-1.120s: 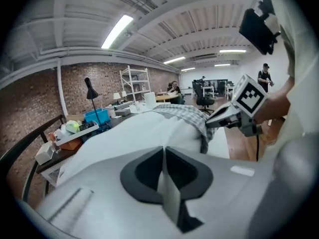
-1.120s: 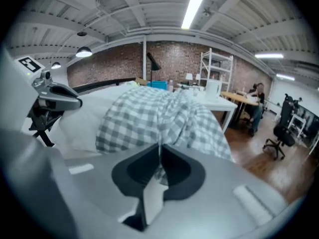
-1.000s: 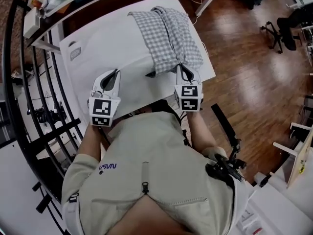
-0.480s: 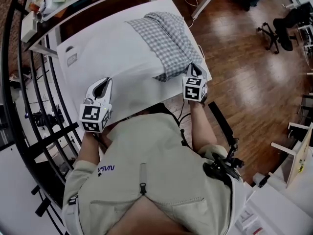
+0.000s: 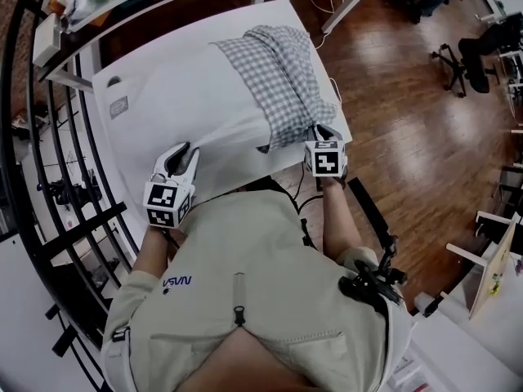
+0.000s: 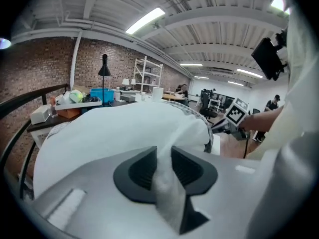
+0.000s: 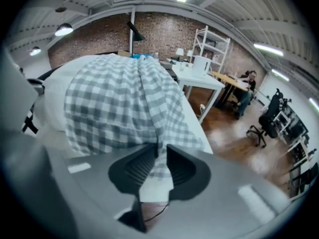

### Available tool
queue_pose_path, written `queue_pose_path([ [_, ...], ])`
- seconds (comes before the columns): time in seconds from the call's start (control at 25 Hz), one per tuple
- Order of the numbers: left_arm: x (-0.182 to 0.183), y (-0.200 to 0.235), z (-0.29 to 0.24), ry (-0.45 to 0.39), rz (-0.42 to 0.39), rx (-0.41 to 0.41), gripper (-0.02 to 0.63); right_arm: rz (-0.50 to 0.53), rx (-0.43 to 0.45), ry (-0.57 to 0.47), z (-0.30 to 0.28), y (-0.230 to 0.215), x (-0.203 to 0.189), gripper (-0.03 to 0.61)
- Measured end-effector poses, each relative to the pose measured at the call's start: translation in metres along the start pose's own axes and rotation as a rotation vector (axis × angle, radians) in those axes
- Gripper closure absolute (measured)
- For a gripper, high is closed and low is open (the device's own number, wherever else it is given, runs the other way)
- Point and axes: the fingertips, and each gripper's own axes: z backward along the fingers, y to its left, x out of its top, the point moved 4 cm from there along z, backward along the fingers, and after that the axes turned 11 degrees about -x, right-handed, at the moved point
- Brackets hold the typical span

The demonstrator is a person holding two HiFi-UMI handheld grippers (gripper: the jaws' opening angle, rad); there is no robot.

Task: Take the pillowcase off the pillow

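The pillow (image 5: 188, 96) lies flat on the white table (image 5: 278, 13), its long axis running from the left edge toward the right edge. The checked pillowcase (image 5: 282, 80) covers only the pillow's right end. It is bunched into a band that runs from the near right corner toward the far edge, and the rest of the pillow is bare and white.

The person leans over the near edge with both forearms stretched forward. The left gripper (image 5: 181, 155) sits at the pillow's near left part, pointing away from the person and slanting down, marker cube up. Its jaws have just been easing apart. A tuft of the pillow's white cloth fills the narrow gap between them and touches both pads (image 6: 187, 168).

The right gripper (image 5: 323, 131) is at the near right corner, tipped down more steeply, cube up. Its jaws have likewise just been opening. The pillowcase's near hem hangs in the gap between the pads (image 7: 182, 171), with a dark slit showing beside one pad, so the cloth sits there loosely, not pinched.
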Motion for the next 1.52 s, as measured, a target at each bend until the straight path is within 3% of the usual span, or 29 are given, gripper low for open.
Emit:
queue_pose_path([
  [0.08,0.014,-0.016,0.003,-0.004,-0.062,-0.027,0.477,-0.029,0.094,0.009,0.016,-0.006,0.005,0.457],
  [0.16,0.040,-0.025,0.010,-0.067,-0.113,-0.022,0.462,-0.063,0.188,-0.036,0.035,-0.013,0.024,0.448],
  [0.28,0.087,-0.013,0.013,-0.185,-0.155,0.047,0.452,-0.067,0.252,-0.169,0.056,-0.022,0.075,0.448],
  [0.4,0.125,0.017,0.002,-0.258,-0.191,0.151,0.402,-0.040,0.268,-0.311,0.056,-0.021,0.138,0.448],
  [0.56,0.161,0.045,-0.024,-0.246,-0.245,0.236,0.399,0.029,0.282,-0.421,0.036,-0.003,0.209,0.448],
  [0.72,0.182,0.057,-0.052,-0.223,-0.278,0.250,0.400,0.073,0.309,-0.442,0.008,0.017,0.254,0.448],
  [0.92,0.175,0.083,-0.092,-0.122,-0.231,0.249,0.365,0.134,0.330,-0.362,-0.039,0.040,0.279,0.409],
  [1.08,0.146,0.107,-0.117,-0.023,-0.097,0.221,0.307,0.193,0.365,-0.231,-0.074,0.060,0.270,0.374],
  [1.16,0.129,0.111,-0.128,0.051,-0.046,0.185,0.310,0.234,0.374,-0.176,-0.087,0.072,0.259,0.374],
  [1.32,0.100,0.101,-0.147,0.210,-0.044,0.117,0.413,0.268,0.403,-0.119,-0.096,0.100,0.232,0.394],
  [1.52,0.081,0.085,-0.160,0.281,-0.107,0.095,0.535,0.320,0.345,-0.195,-0.094,0.101,0.226,0.466],
])
